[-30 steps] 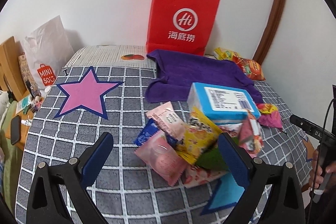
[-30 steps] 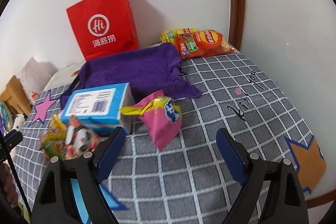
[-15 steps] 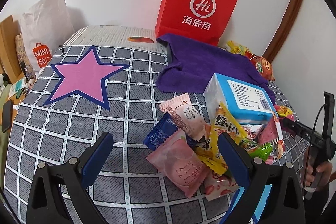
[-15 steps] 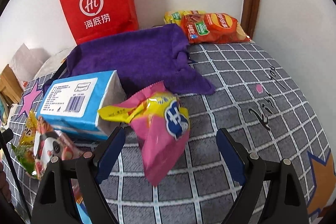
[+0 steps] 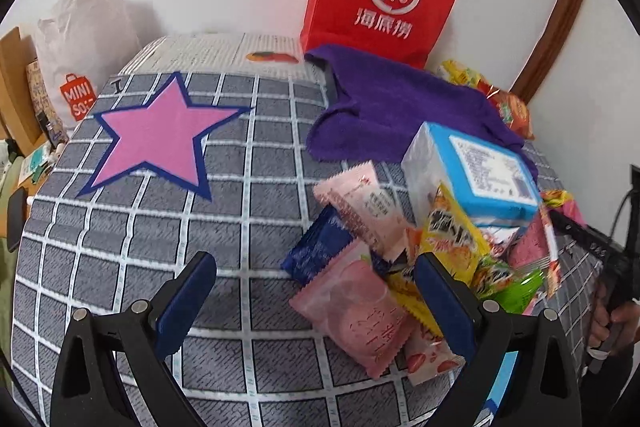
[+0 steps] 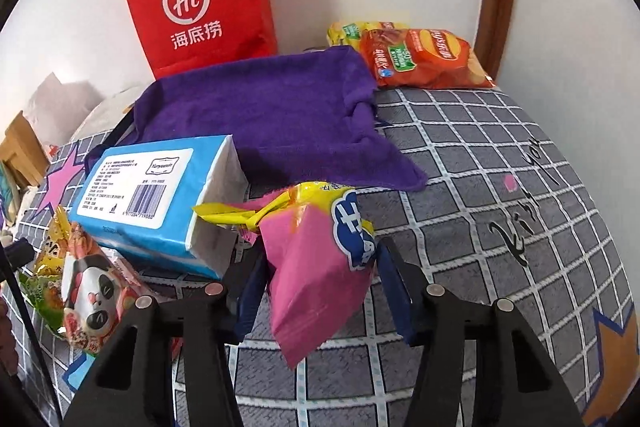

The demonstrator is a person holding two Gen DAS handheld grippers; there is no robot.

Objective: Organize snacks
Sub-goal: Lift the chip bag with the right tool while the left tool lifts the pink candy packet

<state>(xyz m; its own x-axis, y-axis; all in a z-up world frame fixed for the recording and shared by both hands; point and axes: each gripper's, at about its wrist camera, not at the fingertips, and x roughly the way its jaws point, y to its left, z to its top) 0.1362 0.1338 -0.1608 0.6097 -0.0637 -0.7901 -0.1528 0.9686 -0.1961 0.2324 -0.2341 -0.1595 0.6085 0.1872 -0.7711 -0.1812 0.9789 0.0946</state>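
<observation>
The bedcover (image 5: 132, 239) is grey with a white grid, a pink star (image 5: 160, 135) edged in navy and an orange star (image 6: 612, 359) edged in blue. The paper bag (image 6: 200, 3) is red with a white logo and characters. The towel (image 6: 260, 115) is purple. The tissue pack (image 6: 160, 195) is light blue with a white label and black barcode. One snack bag (image 6: 316, 267) is pink with yellow top and blue lettering. The chip bag (image 6: 420, 59) is orange-red. A wrapper (image 5: 356, 311) is pale pink; another (image 5: 320, 251) is dark blue. The gripper pads (image 5: 184, 303) are navy on black.
</observation>
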